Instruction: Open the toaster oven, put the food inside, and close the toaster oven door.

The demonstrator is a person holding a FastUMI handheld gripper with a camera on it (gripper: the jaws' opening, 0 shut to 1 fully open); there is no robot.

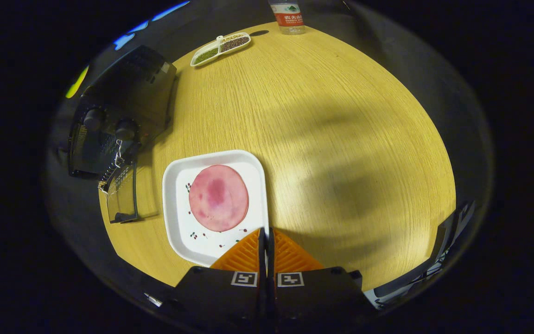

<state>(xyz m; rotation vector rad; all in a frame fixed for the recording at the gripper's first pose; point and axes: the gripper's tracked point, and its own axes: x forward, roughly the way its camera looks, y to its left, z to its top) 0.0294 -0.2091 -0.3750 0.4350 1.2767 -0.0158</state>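
Note:
A round pink slice of food (219, 197) lies on a white square plate (176, 185) on the wooden table, just ahead of the fingers. My gripper (265, 230) is shut, and the plate's near right rim runs in between its fingertips. Left of the plate stands the dark toaster oven (128, 97) with two knobs. Its glass door (123, 192) is swung open and hangs down toward the table's edge.
A white divided dish (220, 48) with dark and green grains sits at the far side of the round table (341, 139). A water bottle (288, 16) stands beyond it to the right. A dark object (448, 246) lies at the table's near right edge.

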